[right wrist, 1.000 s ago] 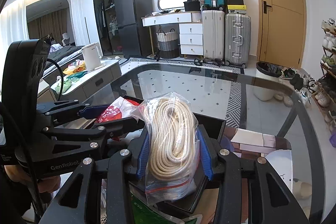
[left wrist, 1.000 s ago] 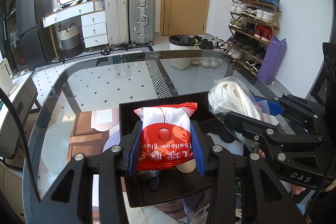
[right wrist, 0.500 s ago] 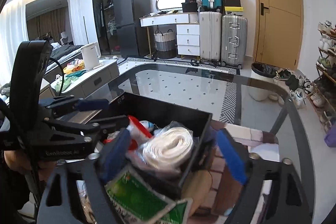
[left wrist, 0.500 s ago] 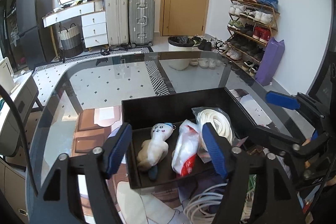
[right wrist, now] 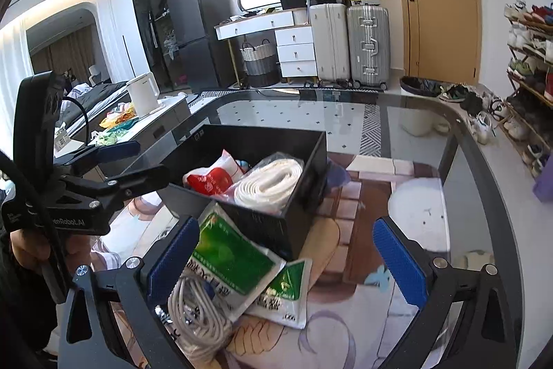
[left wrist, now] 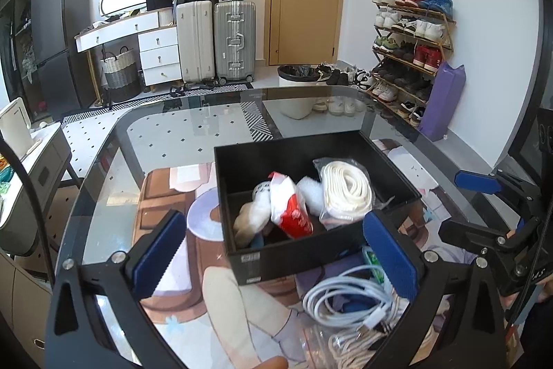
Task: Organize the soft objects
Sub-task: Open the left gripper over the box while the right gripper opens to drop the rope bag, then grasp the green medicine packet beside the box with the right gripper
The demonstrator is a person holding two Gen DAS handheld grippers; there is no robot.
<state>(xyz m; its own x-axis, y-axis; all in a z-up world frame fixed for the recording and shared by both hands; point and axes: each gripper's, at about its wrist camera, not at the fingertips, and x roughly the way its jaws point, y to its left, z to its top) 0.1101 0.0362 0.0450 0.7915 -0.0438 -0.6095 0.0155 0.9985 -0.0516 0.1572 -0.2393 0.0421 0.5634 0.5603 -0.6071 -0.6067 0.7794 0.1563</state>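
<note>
Inside the box (left wrist: 304, 256), rope (left wrist: 345, 187) and packet (left wrist: 290, 213) are lying; both grippers (left wrist: 274, 251) (right wrist: 287, 260) are opening wide, holding nothing.

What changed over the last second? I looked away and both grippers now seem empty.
Both let go. The left gripper dropped the red-and-white packet into the black box; the right gripper dropped the bagged white rope beside it. Both are opening and have pulled back. The box, plush toy and loose cables stayed put.
</note>
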